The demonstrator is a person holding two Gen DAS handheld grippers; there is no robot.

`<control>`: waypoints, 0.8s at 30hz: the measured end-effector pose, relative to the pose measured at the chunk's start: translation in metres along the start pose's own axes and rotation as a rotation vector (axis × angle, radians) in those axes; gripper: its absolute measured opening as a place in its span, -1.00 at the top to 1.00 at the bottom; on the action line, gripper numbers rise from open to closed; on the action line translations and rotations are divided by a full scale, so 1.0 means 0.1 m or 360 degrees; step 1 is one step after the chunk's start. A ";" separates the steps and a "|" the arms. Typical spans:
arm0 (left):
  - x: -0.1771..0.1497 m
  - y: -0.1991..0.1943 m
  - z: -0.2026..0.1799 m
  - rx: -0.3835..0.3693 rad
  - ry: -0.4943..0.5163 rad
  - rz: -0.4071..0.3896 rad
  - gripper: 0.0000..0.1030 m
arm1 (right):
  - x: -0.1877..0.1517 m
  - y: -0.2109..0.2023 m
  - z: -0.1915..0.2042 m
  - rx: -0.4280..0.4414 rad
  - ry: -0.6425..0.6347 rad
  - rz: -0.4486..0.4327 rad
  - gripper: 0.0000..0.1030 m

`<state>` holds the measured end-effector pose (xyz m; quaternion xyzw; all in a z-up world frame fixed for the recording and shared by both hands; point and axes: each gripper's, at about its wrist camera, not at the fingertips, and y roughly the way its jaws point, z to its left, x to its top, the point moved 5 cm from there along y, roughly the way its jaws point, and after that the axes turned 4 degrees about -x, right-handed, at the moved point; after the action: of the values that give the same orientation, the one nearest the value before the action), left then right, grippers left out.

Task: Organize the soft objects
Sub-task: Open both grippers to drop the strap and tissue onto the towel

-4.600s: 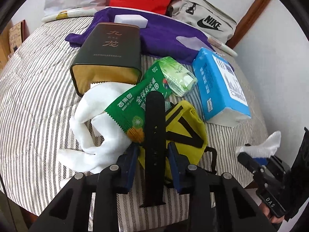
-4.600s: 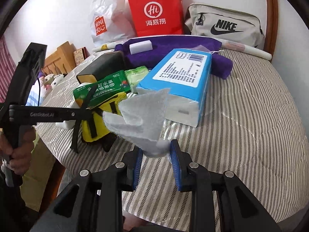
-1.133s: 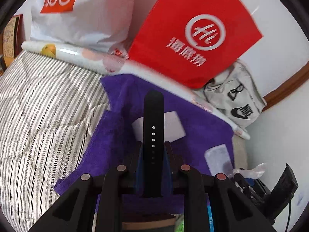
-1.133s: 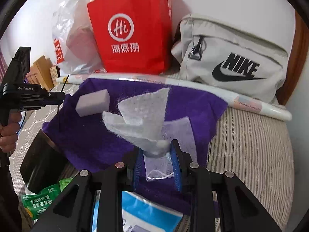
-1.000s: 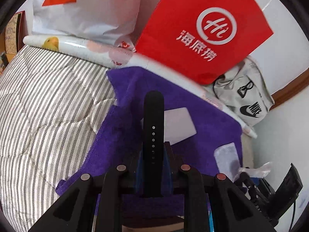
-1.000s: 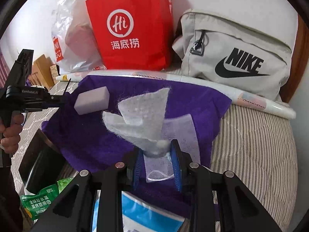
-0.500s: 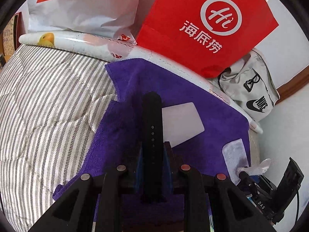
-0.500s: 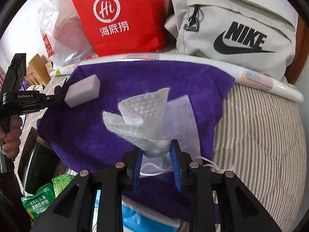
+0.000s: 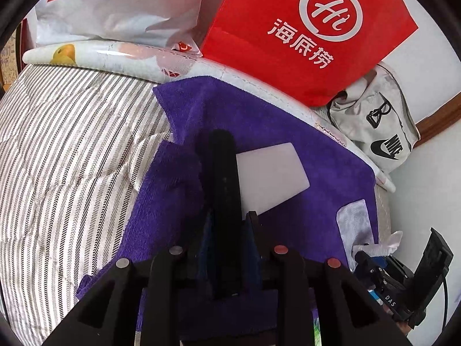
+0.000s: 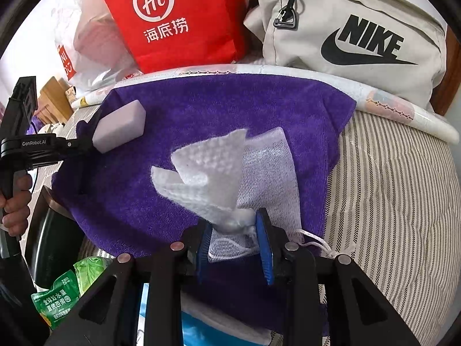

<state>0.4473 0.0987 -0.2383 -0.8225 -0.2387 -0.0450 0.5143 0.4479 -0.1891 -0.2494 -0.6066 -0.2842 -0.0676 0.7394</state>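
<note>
My left gripper [image 9: 226, 227] is clamped on the black strap [image 9: 223, 184], hanging over the purple towel [image 10: 201, 109] just left of the white sponge [image 9: 269, 178]. My right gripper [image 10: 234, 245] pinches the white tissue [image 10: 207, 176] above the mesh pouch [image 10: 268, 178]. I judge lowering each flat onto bare towel before releasing keeps things tidy.
</note>
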 end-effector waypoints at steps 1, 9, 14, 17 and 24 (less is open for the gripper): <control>-0.01 0.00 0.01 -0.0002 -0.0002 0.0008 0.46 | 0.00 0.00 0.00 0.0000 0.0003 -0.0002 0.40; -0.08 -0.08 -0.10 -0.0034 0.0060 0.0020 0.12 | -0.01 -0.07 0.01 0.0020 0.0019 -0.0031 0.16; -0.11 -0.25 -0.13 -0.0002 0.0096 -0.0021 0.02 | 0.00 -0.18 0.04 0.0000 0.0007 -0.0066 0.15; -0.15 -0.38 -0.13 -0.0010 0.0105 -0.0040 0.01 | -0.03 -0.28 0.08 -0.0001 0.0002 -0.0084 0.15; -0.34 -0.79 -0.17 -0.0010 0.0151 -0.0095 0.01 | -0.15 -0.66 0.26 0.0022 -0.0018 -0.0155 0.05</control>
<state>0.3856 0.1003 -0.1764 -0.8135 -0.2385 -0.1000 0.5209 0.3970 -0.1853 -0.1978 -0.5872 -0.3179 -0.0980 0.7379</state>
